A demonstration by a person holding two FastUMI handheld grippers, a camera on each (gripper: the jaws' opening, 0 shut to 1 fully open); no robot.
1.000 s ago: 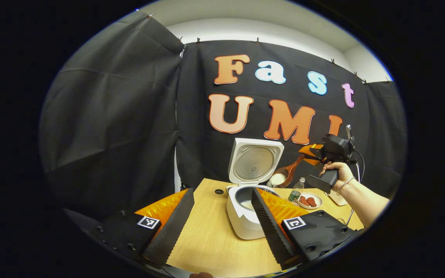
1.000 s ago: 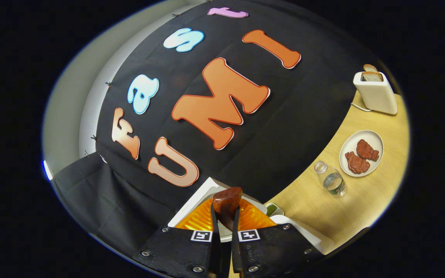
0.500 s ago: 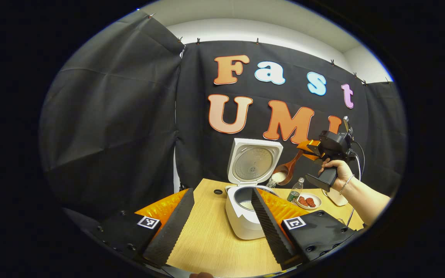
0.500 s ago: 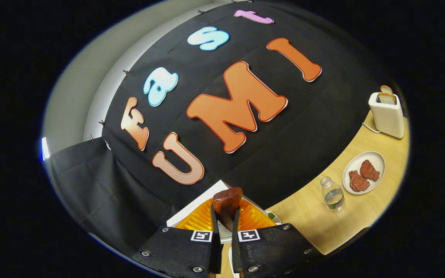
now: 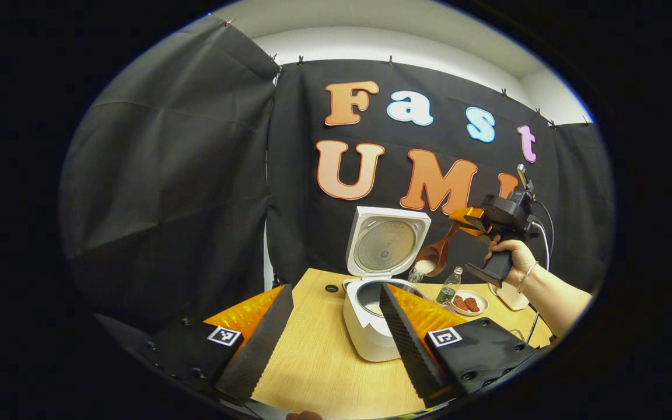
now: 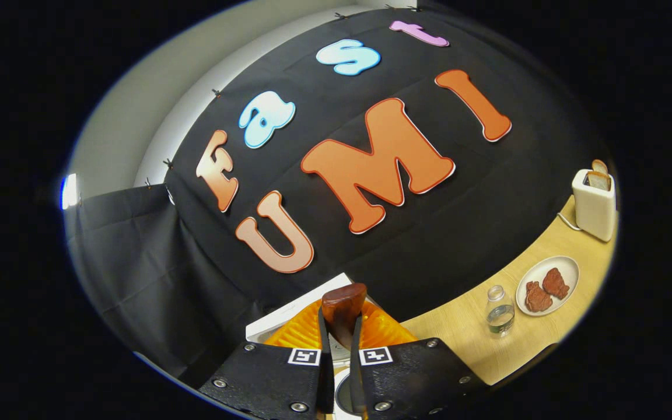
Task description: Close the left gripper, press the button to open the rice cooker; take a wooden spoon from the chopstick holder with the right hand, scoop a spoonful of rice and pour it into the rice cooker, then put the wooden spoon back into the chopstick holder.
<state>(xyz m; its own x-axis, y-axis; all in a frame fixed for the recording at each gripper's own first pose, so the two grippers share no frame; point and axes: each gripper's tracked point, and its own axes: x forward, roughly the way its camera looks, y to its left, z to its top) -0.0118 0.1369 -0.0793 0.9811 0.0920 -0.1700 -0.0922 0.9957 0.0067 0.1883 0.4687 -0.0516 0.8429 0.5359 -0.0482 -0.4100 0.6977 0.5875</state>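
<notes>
The white rice cooker [image 5: 365, 326] stands on the wooden table [image 5: 318, 361] with its lid [image 5: 385, 242] raised. In the left gripper view, my left gripper [image 5: 330, 332] is open in the foreground, nothing between its fingers. Farther off a hand holds my right gripper [image 5: 467, 219], shut on the handle of the wooden spoon [image 5: 438, 251]. The spoon bowl is tipped above the pot and rice [image 5: 420, 268] is spilling off it. In the right gripper view, my right gripper [image 6: 339, 350] is clamped on the spoon's handle end [image 6: 343, 306], with the cooker lid edge [image 6: 289, 315] behind it.
A small water bottle [image 5: 448, 289] and a plate with red pieces [image 5: 469, 303] stand right of the cooker. In the right gripper view the bottle [image 6: 498, 318], the plate [image 6: 546, 286] and a white toaster with bread [image 6: 592, 201] sit along the table.
The right gripper has risen and tilted the spoon more steeply over the pot; rice has begun falling from it. The left gripper has stayed put.
</notes>
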